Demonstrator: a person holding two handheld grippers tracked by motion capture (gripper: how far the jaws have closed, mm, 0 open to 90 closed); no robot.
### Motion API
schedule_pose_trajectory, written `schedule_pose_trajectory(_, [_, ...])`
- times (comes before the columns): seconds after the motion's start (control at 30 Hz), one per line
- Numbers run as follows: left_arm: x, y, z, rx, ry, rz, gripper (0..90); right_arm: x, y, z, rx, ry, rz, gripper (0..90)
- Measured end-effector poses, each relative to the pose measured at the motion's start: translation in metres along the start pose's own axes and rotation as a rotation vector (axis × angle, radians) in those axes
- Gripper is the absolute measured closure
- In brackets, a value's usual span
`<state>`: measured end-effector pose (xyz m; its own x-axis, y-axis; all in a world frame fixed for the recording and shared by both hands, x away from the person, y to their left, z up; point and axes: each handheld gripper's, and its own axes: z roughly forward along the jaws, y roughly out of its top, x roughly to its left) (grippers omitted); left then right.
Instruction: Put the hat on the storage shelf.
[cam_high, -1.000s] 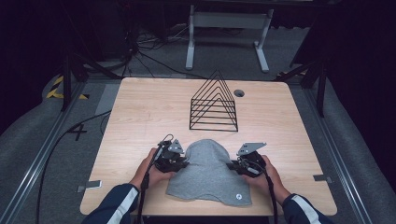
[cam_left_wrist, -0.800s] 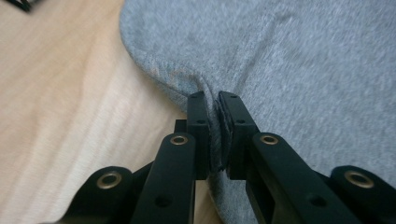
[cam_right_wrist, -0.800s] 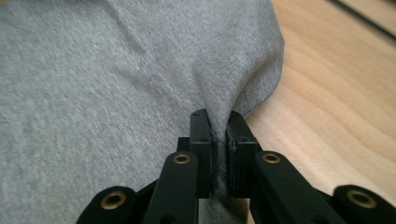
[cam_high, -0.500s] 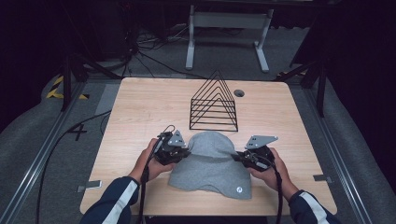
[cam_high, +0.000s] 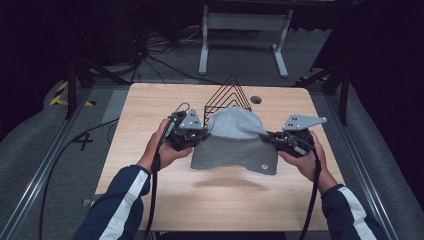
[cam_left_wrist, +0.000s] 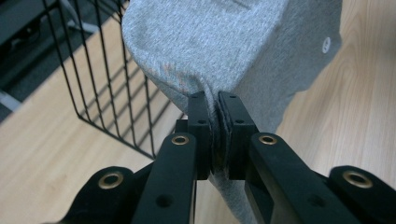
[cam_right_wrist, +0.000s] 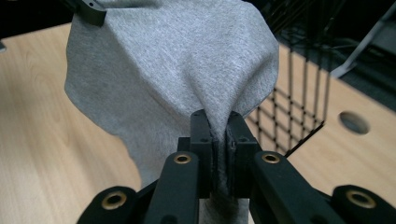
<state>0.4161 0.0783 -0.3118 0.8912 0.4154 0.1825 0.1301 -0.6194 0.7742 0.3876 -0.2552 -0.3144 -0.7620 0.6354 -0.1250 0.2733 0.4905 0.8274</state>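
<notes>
A soft grey knitted cap with a small round badge near its hem hangs in the air above the pale wooden desk, stretched between the two tools and casting a shadow on the boards below. The left hand-held gripper has its jaws pinched tight on the cap's left edge, and the right hand-held gripper is clamped on the opposite edge; both gripper views show the fabric squeezed between the black jaws. Judging by this, the lifting step is in hand, and the cap looks bound for the black wire rack of triangular frames standing just behind it. The next move would call for carrying the cap forward and over the rack's peak with both grips kept level, then lowering it. Both forearms, in dark blue sleeves with a white stripe, reach in from below, hands raised and turned inward toward each other.
</notes>
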Motion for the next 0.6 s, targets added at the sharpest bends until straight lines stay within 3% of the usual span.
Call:
schedule_pose_trajectory(0.2, [0.021, 0.035, -0.022, -0.054, 0.049, 0.027, 84.6, -0.013, 0.038, -0.017, -0.046, -0.044, -0.031, 84.0])
schedule_pose_trajectory(0.3, [0.028, 0.048, -0.029, -0.076, 0.058, 0.015, 84.7, -0.024, 0.061, -0.026, -0.081, -0.068, -0.032, 84.0])
schedule_pose_trajectory(0.33, [0.035, 0.057, -0.034, -0.086, 0.068, 0.021, 84.7, -0.024, 0.061, -0.026, -0.081, -0.068, -0.032, 84.0])
schedule_pose_trajectory(0.4, [0.042, 0.070, -0.038, -0.102, 0.080, 0.024, 84.8, -0.032, 0.078, -0.032, -0.102, -0.092, -0.033, 84.1])
schedule_pose_trajectory(0.5, [0.051, 0.084, -0.039, -0.113, 0.092, 0.015, 84.8, -0.047, 0.101, -0.038, -0.132, -0.121, -0.027, 84.0])
schedule_pose_trajectory(0.6, [0.061, 0.096, -0.038, -0.112, 0.111, 0.011, 84.8, -0.053, 0.108, -0.038, -0.131, -0.138, -0.022, 84.1])
